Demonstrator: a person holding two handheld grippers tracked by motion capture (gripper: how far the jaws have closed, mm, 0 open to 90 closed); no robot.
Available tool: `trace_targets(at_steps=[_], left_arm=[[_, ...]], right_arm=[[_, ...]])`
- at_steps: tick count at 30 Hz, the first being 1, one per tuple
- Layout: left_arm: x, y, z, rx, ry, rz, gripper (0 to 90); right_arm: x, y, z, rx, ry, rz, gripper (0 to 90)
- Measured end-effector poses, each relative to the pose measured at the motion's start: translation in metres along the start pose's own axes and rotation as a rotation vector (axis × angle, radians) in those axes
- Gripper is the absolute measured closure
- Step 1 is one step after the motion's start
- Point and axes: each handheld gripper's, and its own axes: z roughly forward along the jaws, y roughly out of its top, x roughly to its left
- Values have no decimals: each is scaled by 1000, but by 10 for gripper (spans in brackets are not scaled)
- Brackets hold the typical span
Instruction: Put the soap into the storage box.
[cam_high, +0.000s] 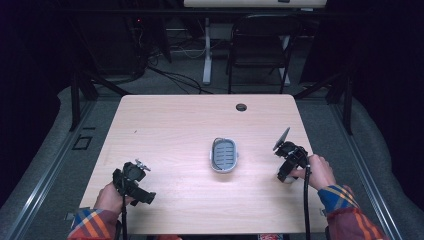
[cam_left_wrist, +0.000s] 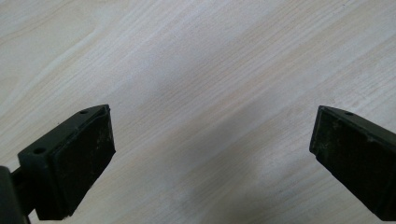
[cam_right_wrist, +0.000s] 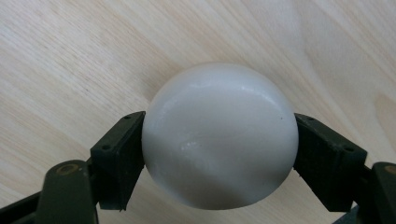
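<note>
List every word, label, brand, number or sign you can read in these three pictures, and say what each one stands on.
None can be read.
The white egg-shaped object held between the right gripper fingers is plain.
The grey tray, the wooden table and the left gripper carry no print.
A bit of red-and-blue pattern at the bottom edge of the high view is too small and cut off to read.
</note>
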Motion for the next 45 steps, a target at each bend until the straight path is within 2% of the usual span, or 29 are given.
trace_targets(at_steps=[1, 2, 3, 5, 7, 8, 9, 13, 15, 19, 24, 25, 26, 27, 28, 29, 30, 32, 34, 35, 38, 43, 45], left_arm=[[0, 0, 0, 2, -1, 0, 0], [0, 0, 0, 2, -1, 1, 0], [0, 0, 0, 3, -1, 2, 0], [0, 0, 0, 0, -1, 4, 0], [0, 0, 0, 0, -2, 4, 0], [0, 0, 0, 0, -3, 4, 0], [0, 0, 0, 1, -5, 1, 0], [0, 0, 0, 2, -6, 3, 0], [0, 0, 0, 2, -6, 4, 0], [0, 0, 0, 2, -7, 4, 0], [-1, 1, 1, 8, -9, 4, 0], [-1, 1, 1, 8, -10, 6, 0], [-1, 1, 1, 9, -11, 6, 0], [-1, 1, 1, 9, -12, 6, 0], [0, 0, 1, 6, -10, 5, 0], [0, 0, 1, 6, -10, 4, 0], [0, 0, 1, 6, -10, 3, 0], [0, 1, 1, 8, -11, 4, 0], [-1, 1, 1, 9, -13, 5, 0], [-1, 1, 1, 8, -13, 6, 0], [0, 1, 1, 6, -12, 6, 0], [-1, 1, 1, 8, -11, 5, 0], [-1, 1, 1, 6, -12, 6, 0]], right_arm=[[1, 3, -1, 11, -1, -9, 225], [5, 3, 3, -38, 9, 27, 226], [6, 4, 4, -54, 15, 35, 225], [7, 7, 3, -35, 4, 12, 226], [9, 8, 3, -51, 9, 24, 226], [9, 9, 1, -49, 1, -1, 226], [9, 10, 1, -49, 0, -6, 225], [11, 10, 2, -56, 15, 19, 226], [10, 11, 0, -26, 8, -6, 225], [10, 10, 0, -48, 10, 5, 226], [12, 12, -1, -32, 12, -9, 225], [14, 13, 1, -54, 15, 9, 225], [12, 16, -2, -11, -4, -34, 226], [18, 13, 6, -120, 26, 53, 226], [18, 15, 5, -109, 26, 42, 225], [16, 20, -2, -24, 5, -32, 226], [16, 22, -3, -14, 1, -42, 226], [20, 24, -2, -43, 9, -25, 226], [21, 27, -3, -38, 6, -34, 226], [24, 29, -2, -58, 11, -26, 226], [25, 33, -5, -42, 8, -44, 226], [28, 38, -10, -65, 6, -59, 225], [30, 39, -11, -73, 7, -51, 225]])
